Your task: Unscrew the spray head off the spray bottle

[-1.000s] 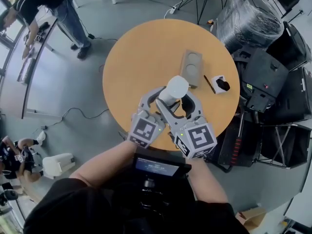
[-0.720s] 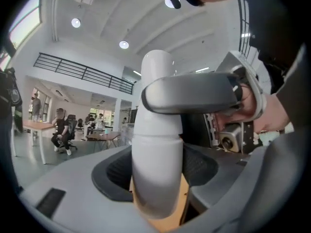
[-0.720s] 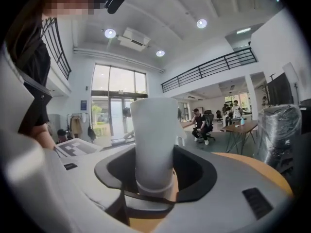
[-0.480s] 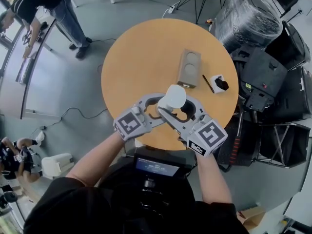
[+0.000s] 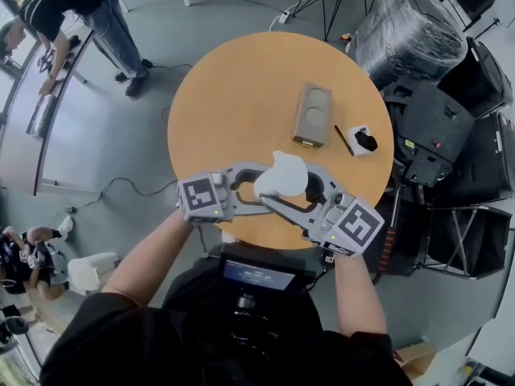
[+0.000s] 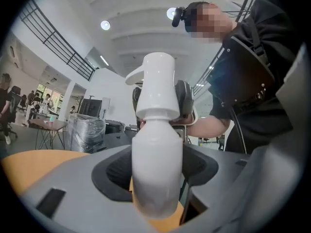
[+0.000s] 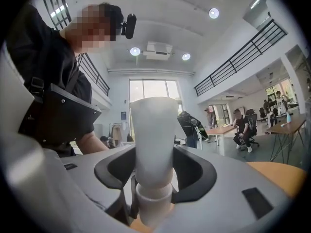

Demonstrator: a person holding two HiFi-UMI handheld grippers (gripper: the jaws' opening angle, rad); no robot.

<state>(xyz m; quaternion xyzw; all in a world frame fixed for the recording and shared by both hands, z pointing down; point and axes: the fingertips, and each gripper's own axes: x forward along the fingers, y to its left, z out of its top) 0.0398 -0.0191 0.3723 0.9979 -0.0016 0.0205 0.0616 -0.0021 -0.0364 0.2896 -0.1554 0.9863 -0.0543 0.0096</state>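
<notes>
A white spray bottle [image 5: 281, 175] hangs over the near edge of the round orange table [image 5: 233, 95], held between both grippers. My left gripper [image 5: 259, 185] comes in from the left and is shut on the bottle's rounded body [image 6: 156, 164]. In the left gripper view the spray head [image 6: 158, 93] stands upright above the jaws. My right gripper [image 5: 296, 193] comes in from the right. In the right gripper view its jaws sit against the spray head [image 7: 154, 140], just above the collar [image 7: 153, 200].
A grey block with two round recesses [image 5: 311, 115] lies further back on the table. A thin dark stick [image 5: 346, 139] and a small white box [image 5: 364, 138] lie right of it. Black equipment crowds the floor on the right; people stand at desks far left.
Both grippers have swung outward, the left cube to the left and the right cube to the right. The bottle has come slightly nearer the table's front edge, still held between them.
</notes>
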